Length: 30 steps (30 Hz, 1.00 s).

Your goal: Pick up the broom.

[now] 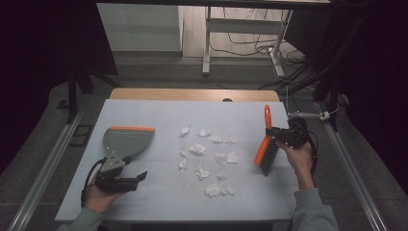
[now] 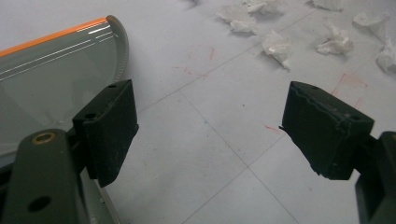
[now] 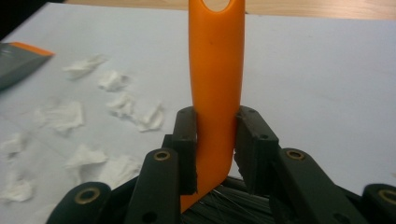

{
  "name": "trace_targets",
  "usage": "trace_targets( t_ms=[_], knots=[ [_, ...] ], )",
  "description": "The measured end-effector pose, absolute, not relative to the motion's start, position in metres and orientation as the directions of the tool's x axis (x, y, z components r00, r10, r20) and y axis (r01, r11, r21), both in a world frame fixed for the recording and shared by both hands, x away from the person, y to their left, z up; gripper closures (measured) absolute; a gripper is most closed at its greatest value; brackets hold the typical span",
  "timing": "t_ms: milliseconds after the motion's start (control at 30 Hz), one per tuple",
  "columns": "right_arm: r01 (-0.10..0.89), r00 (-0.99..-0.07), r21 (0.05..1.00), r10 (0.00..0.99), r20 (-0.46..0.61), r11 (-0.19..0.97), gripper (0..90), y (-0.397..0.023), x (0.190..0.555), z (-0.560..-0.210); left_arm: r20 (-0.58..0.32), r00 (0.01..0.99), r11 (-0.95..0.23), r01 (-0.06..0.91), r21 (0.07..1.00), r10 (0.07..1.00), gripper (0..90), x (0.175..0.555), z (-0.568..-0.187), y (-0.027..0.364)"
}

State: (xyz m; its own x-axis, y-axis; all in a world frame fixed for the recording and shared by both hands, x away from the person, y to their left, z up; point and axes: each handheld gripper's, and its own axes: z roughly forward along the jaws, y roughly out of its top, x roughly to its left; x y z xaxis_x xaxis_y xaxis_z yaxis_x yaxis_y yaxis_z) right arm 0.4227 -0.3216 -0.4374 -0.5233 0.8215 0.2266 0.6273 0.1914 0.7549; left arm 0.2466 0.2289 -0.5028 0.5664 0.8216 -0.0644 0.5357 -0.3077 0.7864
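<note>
The brush (image 1: 265,153) is clamped by its orange handle (image 3: 215,88) between the jaws of the right gripper (image 1: 283,136); in the right gripper view the pads are seen pressed on both sides of the handle, with the dark bristles just below them. In the high view the brush is held tilted, handle tip up and away from the person, bristle end down near the table (image 1: 159,110). The paper scraps (image 1: 207,156) are scattered to the left of the brush, in the middle of the table, so a sweep would have to run leftward, across the brush's long axis. Beyond the scraps, on the far side from the brush, the dustpan (image 1: 126,139) is laid flat with its orange lip (image 1: 132,129) at its far edge. The left gripper (image 1: 129,181) is held nearer the person than the dustpan, its jaws wide apart with nothing between them; in the left gripper view the pan is seen just beside one jaw. The right hand is judged nearer the scraps' right edge, the left nearer the pan, which is not yet gripped.
</note>
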Motion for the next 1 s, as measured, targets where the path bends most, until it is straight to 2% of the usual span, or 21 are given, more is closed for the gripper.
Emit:
trace_targets(
  t_ms=[233,533,1000],
  knots=[
    [0.58,-0.557,0.795,0.798,0.23,0.176,70.3,-0.322,0.419,-0.432,-0.062,0.567,-0.309,0.534,0.787,0.821,19.4,0.247,-0.503,0.229],
    [0.42,-0.59,0.902,0.784,0.192,0.095,70.3,-0.326,0.405,-0.413,-0.058,0.569,-0.312,0.529,0.789,0.82,19.4,0.247,-0.503,0.228],
    [0.403,-0.623,0.914,0.748,0.229,0.056,70.2,-0.312,0.4,-0.405,-0.038,0.589,-0.324,0.497,0.805,0.807,19.5,0.251,-0.496,0.214]
  ],
)
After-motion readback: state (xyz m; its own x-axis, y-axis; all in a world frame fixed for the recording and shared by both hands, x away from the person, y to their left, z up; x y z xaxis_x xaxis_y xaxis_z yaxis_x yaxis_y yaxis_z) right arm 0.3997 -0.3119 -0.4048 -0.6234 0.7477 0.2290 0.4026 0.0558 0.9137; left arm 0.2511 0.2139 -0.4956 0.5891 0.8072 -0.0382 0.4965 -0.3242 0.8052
